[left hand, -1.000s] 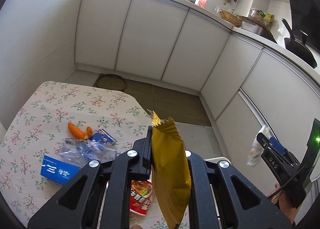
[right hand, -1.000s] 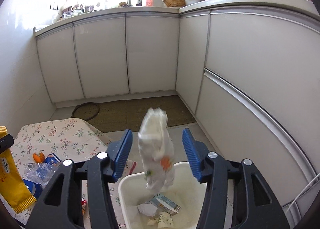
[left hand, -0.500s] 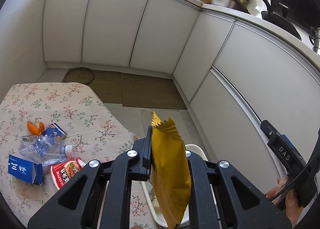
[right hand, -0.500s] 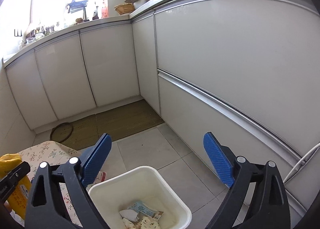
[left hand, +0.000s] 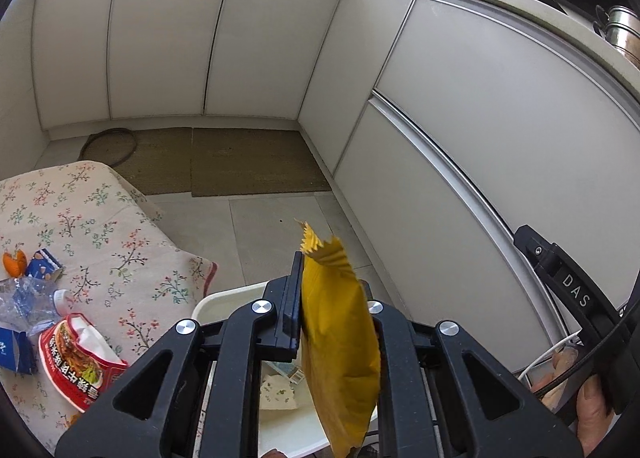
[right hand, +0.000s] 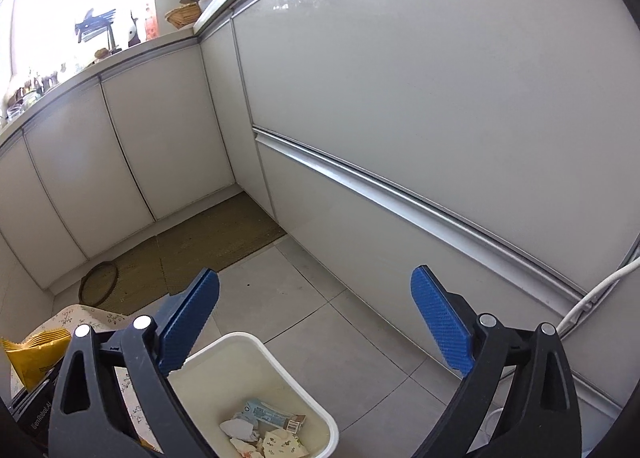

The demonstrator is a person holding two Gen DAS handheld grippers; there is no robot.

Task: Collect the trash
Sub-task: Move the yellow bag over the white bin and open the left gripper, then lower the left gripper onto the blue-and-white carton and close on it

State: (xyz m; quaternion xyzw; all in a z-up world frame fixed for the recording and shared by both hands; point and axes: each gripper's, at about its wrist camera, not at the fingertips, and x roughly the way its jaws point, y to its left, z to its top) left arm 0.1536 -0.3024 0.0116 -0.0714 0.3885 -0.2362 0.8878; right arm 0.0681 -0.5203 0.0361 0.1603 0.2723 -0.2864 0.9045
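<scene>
My left gripper (left hand: 330,278) is shut on a yellow snack bag (left hand: 340,346), which stands upright between its jaws above the white bin (left hand: 224,296). In the right wrist view the same bag (right hand: 32,354) shows at the lower left. My right gripper (right hand: 316,298) hangs above the far side of the bin (right hand: 280,358); its blue-padded jaws are opening wide with nothing between them. Crumpled paper and wrappers (right hand: 264,426) lie in the bin. On the floral table (left hand: 100,226) lie a red noodle cup (left hand: 80,358), a crushed clear bottle (left hand: 28,302), a blue carton (left hand: 16,350) and orange peel (left hand: 12,262).
White kitchen cabinets (right hand: 400,118) run close along the right and back. A brown mat (left hand: 248,162) covers the floor beyond the bin. A white cable (right hand: 592,294) trails at the cabinet foot. A person's hand (left hand: 592,398) holds the right gripper.
The right gripper let go of a white crumpled wrapper over the bin and its jaws spread wide. The left gripper swung right from above the table to above the bin, still holding the yellow bag.
</scene>
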